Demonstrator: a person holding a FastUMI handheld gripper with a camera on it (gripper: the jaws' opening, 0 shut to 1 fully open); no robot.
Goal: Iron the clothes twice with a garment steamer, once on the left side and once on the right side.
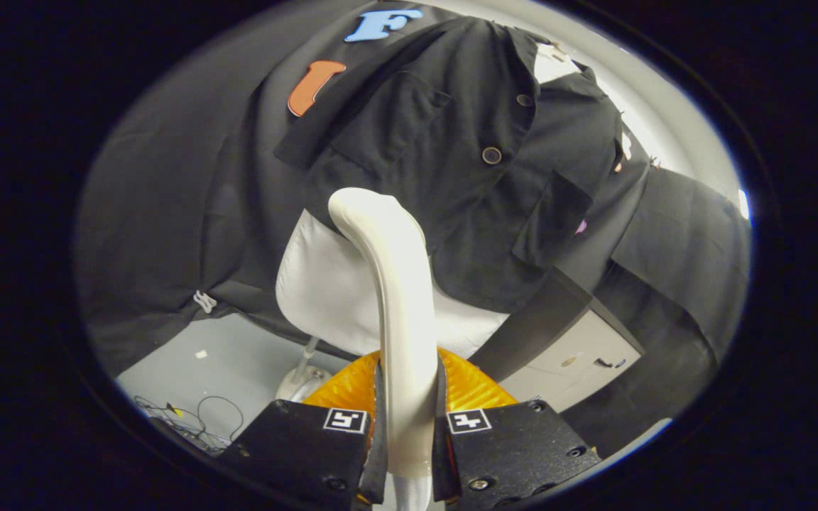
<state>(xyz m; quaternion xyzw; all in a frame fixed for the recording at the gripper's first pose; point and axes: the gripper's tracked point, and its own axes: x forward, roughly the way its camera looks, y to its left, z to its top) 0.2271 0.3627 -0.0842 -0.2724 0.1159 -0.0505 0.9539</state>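
Observation:
My gripper (409, 433) is shut on the white garment steamer (398, 298), both fingers pressing its handle. The steamer rises from between the fingers and curves at its head toward the garment. A black short-sleeved shirt (451, 156) with buttons and two chest pockets hangs on a white mannequin torso (324, 291) just beyond the steamer's head. The head points at the shirt's lower hem, near the side with the nearer pocket; whether it touches the cloth I cannot tell.
An orange ribbed part (352, 387) sits right behind the fingers. The mannequin's stand and round base (302, 380) rest on a grey floor (203, 362) with loose cables (189, 419). A white cabinet (572, 362) stands beyond the other finger.

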